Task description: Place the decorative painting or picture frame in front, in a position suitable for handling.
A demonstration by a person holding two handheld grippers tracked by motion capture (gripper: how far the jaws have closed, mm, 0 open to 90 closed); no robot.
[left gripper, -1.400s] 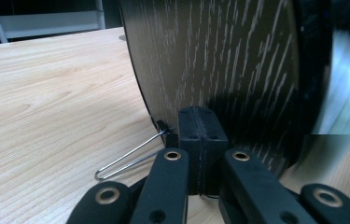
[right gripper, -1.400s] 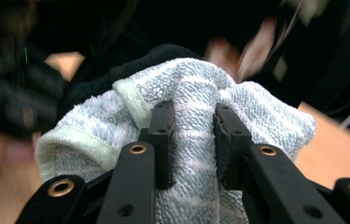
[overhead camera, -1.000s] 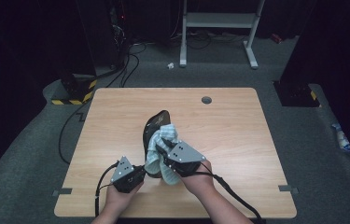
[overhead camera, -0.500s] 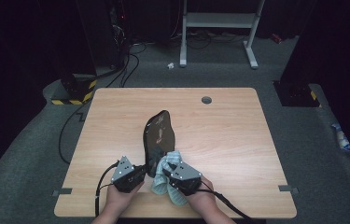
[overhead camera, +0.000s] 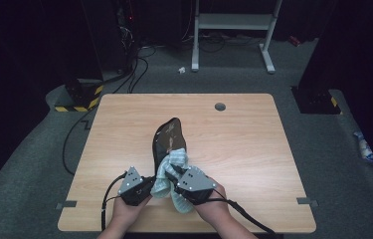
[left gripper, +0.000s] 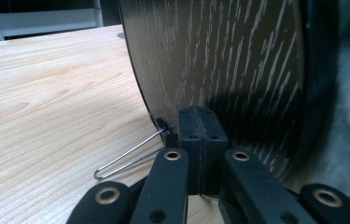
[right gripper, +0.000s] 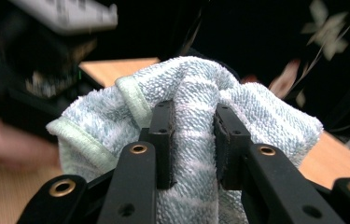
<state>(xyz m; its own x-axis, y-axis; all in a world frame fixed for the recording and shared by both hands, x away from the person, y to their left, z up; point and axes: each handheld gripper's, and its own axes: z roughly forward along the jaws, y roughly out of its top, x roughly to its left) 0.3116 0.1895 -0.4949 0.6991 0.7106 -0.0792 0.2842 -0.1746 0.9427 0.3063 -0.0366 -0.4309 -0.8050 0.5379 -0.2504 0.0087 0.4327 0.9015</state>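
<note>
Wiping pass in hand, by the look of it. Dark oval frame [overhead camera: 169,137] lying in the middle of the high view, long axis running up the picture, near end tucked between the two hands at lower centre. Right gripper [overhead camera: 175,173] clamped on the pale blue towel [overhead camera: 174,160], jaws pinched in tight with a thick fold of terry bulging between the pads; same grip plain in the right gripper view, right gripper [right gripper: 193,116] buried in the towel [right gripper: 191,79]. Towel bunched over the near end of the frame, touching it.

Left gripper [overhead camera: 150,183] just left of the towel, at the frame's near edge. In the left gripper view, left gripper [left gripper: 199,123] with jaws pressed fully together, right up against the wood-grained back of the frame [left gripper: 219,56], beside the wire stand [left gripper: 126,156] splayed out onto the table [left gripper: 37,93]. Steadying the frame, most likely.

Next move, as a judgement: drag the towel up along the glossy face towards the far end, keeping the pinch firm and the frame braced so as not to skid it across the table [overhead camera: 253,149].

Hard to make out: anything thin caught between the left jaws, or merely a push against the back. Frame's near end buried under towel and grippers. Upper left of the right gripper view blurred; pale floral marks on dark at its upper right, unclear whether on the frame.
</note>
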